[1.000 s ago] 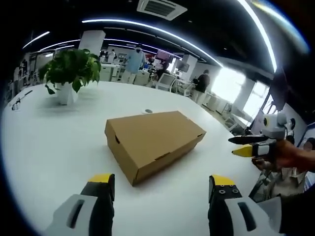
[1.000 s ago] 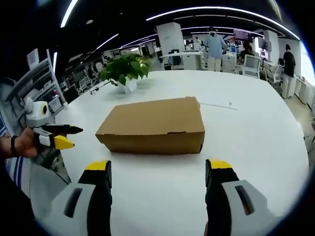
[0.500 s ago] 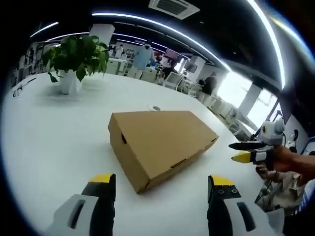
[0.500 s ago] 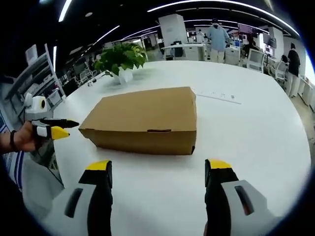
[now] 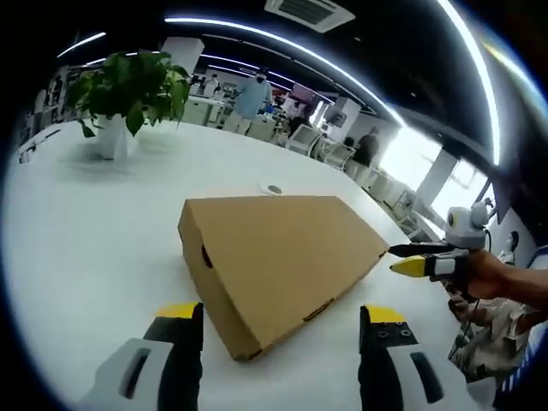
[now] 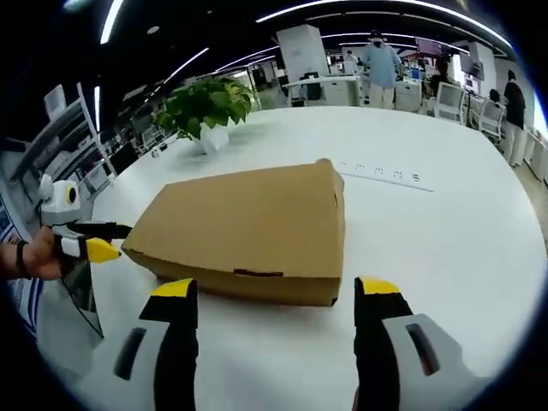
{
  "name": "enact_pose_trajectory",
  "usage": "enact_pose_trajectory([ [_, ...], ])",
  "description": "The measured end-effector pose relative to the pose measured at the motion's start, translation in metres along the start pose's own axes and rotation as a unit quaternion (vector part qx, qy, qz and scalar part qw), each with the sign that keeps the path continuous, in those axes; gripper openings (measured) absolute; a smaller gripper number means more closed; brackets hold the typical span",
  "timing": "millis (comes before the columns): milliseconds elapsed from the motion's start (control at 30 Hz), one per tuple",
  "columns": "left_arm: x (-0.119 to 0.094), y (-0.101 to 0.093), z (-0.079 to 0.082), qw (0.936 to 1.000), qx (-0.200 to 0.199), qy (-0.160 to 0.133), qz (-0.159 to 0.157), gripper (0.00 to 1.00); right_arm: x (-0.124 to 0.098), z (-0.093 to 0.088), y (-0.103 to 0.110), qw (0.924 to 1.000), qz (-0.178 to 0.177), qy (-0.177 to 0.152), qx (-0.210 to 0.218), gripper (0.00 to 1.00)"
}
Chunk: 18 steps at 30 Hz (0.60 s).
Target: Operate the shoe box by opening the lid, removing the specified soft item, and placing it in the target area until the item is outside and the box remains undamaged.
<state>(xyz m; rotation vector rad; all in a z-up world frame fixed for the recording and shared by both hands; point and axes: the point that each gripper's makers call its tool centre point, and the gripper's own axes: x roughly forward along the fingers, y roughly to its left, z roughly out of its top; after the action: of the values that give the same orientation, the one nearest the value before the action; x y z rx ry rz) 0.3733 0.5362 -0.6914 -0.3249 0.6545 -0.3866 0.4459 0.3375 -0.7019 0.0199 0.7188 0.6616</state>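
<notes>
**Q:** Where's the shoe box (image 6: 248,227) and how should it be handled?

**A:** It's shut, flat on the white table (image 6: 445,240). Left gripper (image 5: 278,321) and right gripper (image 6: 274,300) are both held apart, empty. Thin cardboard, probably light and easily creased, so the lid's front edge is best lifted. No readable writing.

We are in a large open-plan office; long curved strip lights (image 5: 282,47) run across a dark ceiling with a square air-conditioning vent (image 5: 308,10) set into it; beyond the broad white table (image 6: 445,231) stand rows of desks with monitors and office chairs (image 6: 445,103), where several people stand or sit; a leafy green plant in a white pot (image 5: 120,94) sits on the table; bright windows (image 5: 407,150) line one side; a metal shelving rack (image 6: 64,145) stands at another.
</notes>
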Motion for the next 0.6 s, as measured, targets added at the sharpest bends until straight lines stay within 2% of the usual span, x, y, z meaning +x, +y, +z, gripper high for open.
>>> enact_pose_trajectory([
  [133, 0.008, 0.0, 0.002, 1.0, -0.006, 0.0, -0.001, 0.72, 0.01, 0.002, -0.003, 1.0, 0.003, 0.004, -0.002, 0.68],
  [300, 0.012, 0.009, 0.005, 0.9998, -0.019, -0.003, 0.009, 0.7, 0.021, 0.006, -0.004, 0.9998, 0.003, 0.003, 0.017, 0.63],
  [433, 0.016, 0.019, 0.002, 0.9994, -0.004, 0.012, 0.033, 0.6, 0.028, 0.01, -0.005, 0.9994, -0.003, 0.002, 0.034, 0.65],
  [600, 0.019, 0.022, 0.005, 0.999, -0.026, 0.007, 0.036, 0.59, 0.03, 0.01, -0.006, 0.9989, -0.009, 0.007, 0.045, 0.65],
])
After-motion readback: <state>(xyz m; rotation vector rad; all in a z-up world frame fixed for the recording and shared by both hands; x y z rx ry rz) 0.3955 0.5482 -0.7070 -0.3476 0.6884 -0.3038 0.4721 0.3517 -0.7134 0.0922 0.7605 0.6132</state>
